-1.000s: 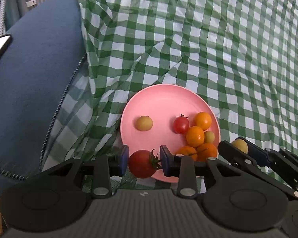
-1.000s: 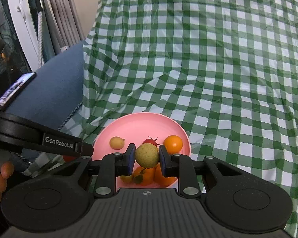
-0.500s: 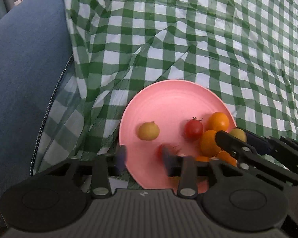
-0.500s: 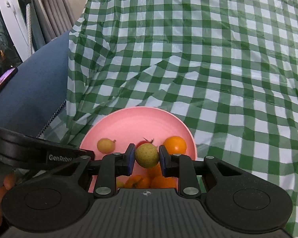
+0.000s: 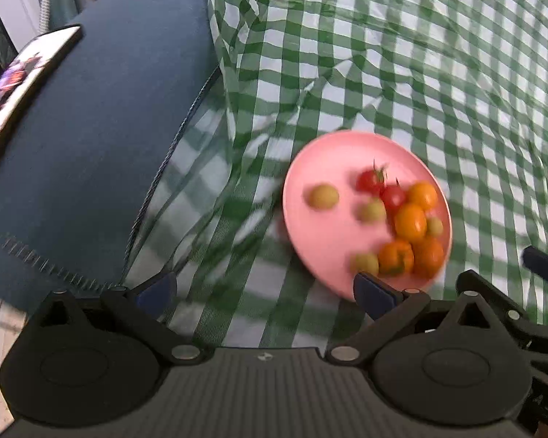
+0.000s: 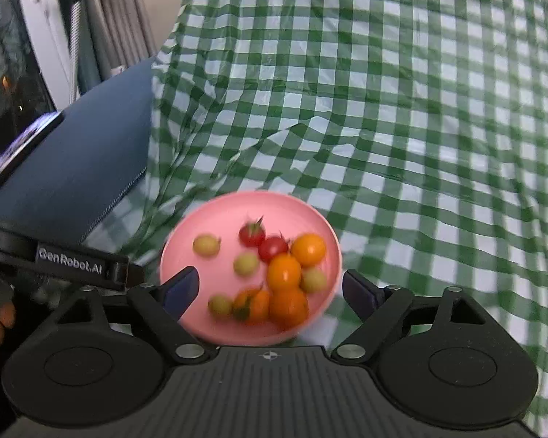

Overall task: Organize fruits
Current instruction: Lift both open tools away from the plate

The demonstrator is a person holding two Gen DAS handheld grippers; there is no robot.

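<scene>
Motion blur softens the fruits (image 6: 285,273) on the pink plate (image 6: 219,219). The phone (image 5: 14,84) is cut off at the left edge.

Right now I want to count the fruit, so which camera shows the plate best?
The right wrist view: the plate sits centred between the open jaws, nearly its whole rim in sight, each fruit separable. The left wrist view shows the plate off to the right, more blurred, a fingertip covering its near edge.
</scene>
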